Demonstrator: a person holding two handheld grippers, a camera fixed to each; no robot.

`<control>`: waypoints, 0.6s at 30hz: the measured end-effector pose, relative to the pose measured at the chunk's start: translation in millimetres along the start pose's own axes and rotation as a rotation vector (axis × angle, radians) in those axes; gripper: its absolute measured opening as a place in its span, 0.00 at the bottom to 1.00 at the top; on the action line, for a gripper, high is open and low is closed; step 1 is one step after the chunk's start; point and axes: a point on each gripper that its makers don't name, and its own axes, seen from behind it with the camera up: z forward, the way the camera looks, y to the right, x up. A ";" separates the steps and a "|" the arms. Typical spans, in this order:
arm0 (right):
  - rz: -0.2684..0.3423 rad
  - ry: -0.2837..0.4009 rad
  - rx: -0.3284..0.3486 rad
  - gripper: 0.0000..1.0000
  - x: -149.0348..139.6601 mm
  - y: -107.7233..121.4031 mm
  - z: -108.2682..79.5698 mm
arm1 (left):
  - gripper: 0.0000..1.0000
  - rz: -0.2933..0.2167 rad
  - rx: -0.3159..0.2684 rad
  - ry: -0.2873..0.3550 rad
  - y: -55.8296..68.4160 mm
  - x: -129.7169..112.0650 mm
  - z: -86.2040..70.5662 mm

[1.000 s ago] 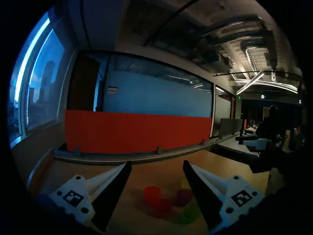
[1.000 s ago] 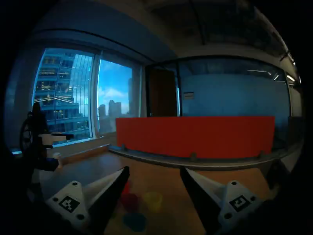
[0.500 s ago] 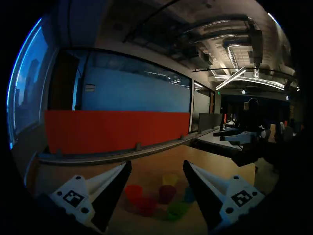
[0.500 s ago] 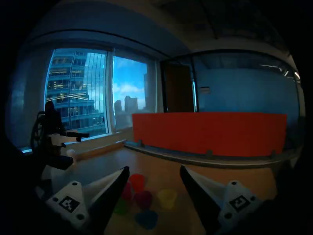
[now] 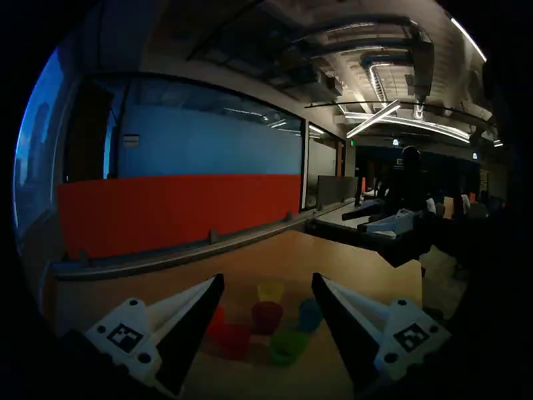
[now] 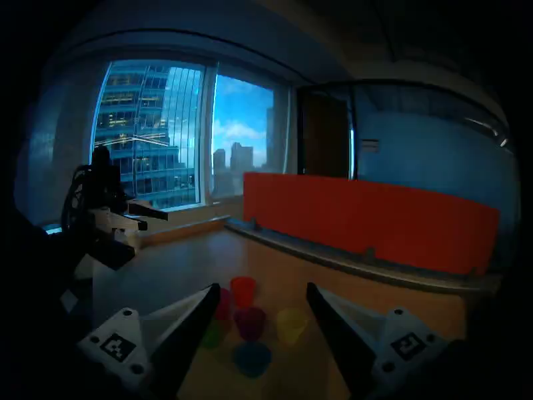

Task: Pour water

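Note:
A cluster of small coloured cups stands on the wooden table [image 5: 333, 253]. In the left gripper view I see a yellow cup [image 5: 270, 291], a dark red cup [image 5: 266, 315], a blue cup [image 5: 310, 313], a green cup [image 5: 288, 345] and a red cup [image 5: 236, 337]. My left gripper [image 5: 266, 277] is open above and short of them, holding nothing. In the right gripper view a red cup [image 6: 243, 290], a purple cup [image 6: 250, 322], a yellow cup [image 6: 291, 323] and a blue cup [image 6: 252, 358] lie between the fingers of my open, empty right gripper [image 6: 262, 287]. Whether the cups hold water cannot be told.
An orange partition [image 5: 173, 207] runs along the table's far edge [image 6: 373, 217]. The other gripper [image 5: 393, 227] hovers at the right in the left view, and at the left [image 6: 110, 223] in the right view. Large windows [image 6: 153, 143] stand behind. The room is dim.
Both cameras have turned inward and tilted down toward the cups. More cups now show, higher between the fingers. Each view now brings the other gripper closer in. Both grippers stay open.

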 end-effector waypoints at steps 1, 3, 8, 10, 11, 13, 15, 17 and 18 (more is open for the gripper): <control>-0.003 -0.009 0.000 1.00 -2.7 -0.3 0.7 | 0.98 0.004 -0.004 -0.007 1.0 -2.7 0.5; -0.009 -0.027 0.005 1.00 -8.3 -1.6 2.1 | 0.98 0.013 -0.010 -0.021 2.5 -8.0 1.7; -0.024 -0.062 0.022 1.00 -20.8 -5.6 4.3 | 0.98 0.030 -0.017 -0.049 4.1 -19.8 4.7; -0.028 -0.074 0.023 1.00 -26.0 -5.7 5.2 | 0.98 0.034 -0.023 -0.058 5.3 -25.5 6.1; -0.030 -0.080 0.023 1.00 -28.4 -5.7 5.6 | 0.98 0.036 -0.025 -0.062 5.9 -28.1 6.8; -0.031 -0.093 0.029 1.00 -33.7 -6.5 6.3 | 0.98 0.042 -0.029 -0.072 6.5 -33.8 8.7; -0.032 -0.107 0.035 1.00 -38.5 -7.5 6.9 | 0.98 0.048 -0.031 -0.082 7.2 -39.8 10.6; -0.034 -0.119 0.043 1.00 -42.7 -8.8 7.5 | 0.98 0.054 -0.033 -0.091 7.9 -45.7 12.4; -0.037 -0.126 0.045 1.00 -45.2 -9.4 7.9 | 0.98 0.054 -0.036 -0.097 8.6 -48.9 13.4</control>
